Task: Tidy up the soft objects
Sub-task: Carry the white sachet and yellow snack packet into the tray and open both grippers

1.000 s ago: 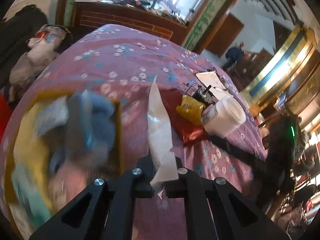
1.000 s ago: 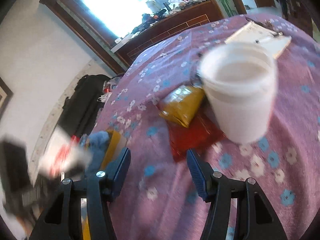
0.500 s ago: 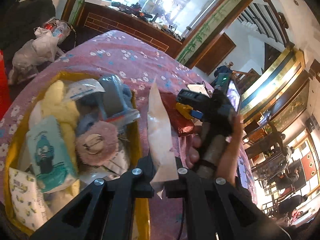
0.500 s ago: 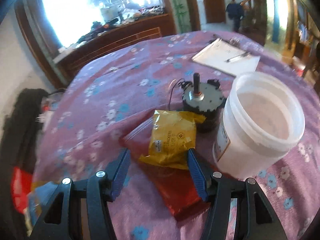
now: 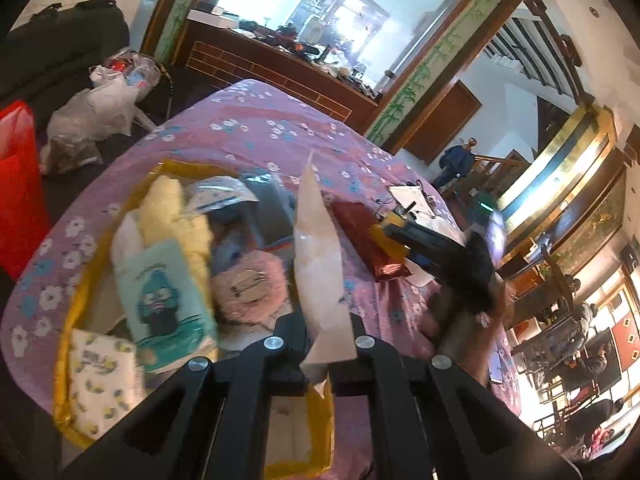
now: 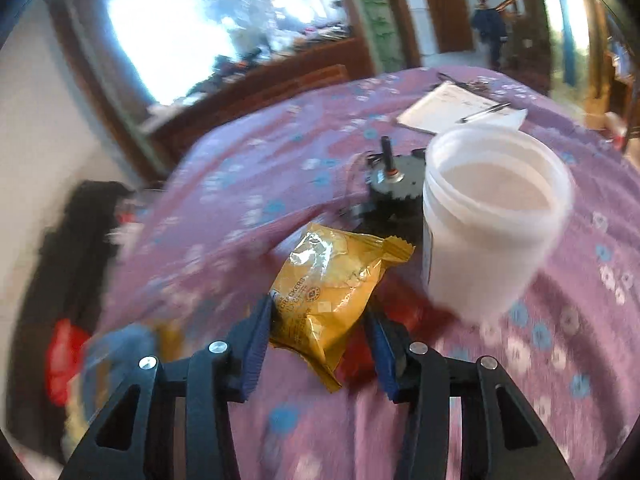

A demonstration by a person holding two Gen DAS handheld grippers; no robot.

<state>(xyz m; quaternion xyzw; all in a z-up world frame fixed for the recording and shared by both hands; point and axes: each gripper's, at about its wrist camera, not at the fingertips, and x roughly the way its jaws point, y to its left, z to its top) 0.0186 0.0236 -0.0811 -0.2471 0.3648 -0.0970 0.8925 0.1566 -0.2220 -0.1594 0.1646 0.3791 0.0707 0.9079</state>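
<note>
My left gripper (image 5: 320,344) is shut on a white soft packet (image 5: 320,256), held just right of a yellow box (image 5: 76,312). The box holds soft items: a teal tissue pack (image 5: 164,304), a pink fluffy puff (image 5: 252,288), yellow plush (image 5: 176,216) and a lemon-print pack (image 5: 104,380). My right gripper (image 6: 320,320) is open, its blue-padded fingers on either side of a yellow cracker packet (image 6: 332,284) that lies on a red packet (image 6: 400,312). The right gripper also shows in the left wrist view (image 5: 436,248).
A white plastic tub (image 6: 492,216) stands just right of the cracker packet, a small motor (image 6: 392,180) behind it, a clipboard with pen (image 6: 460,108) farther back. The table has a purple floral cloth (image 6: 280,148). Bags (image 5: 100,108) lie on the floor beyond.
My right gripper has moved forward and down until its fingers straddle the yellow cracker packet. My left gripper keeps the white packet and has shifted slightly beside the box.
</note>
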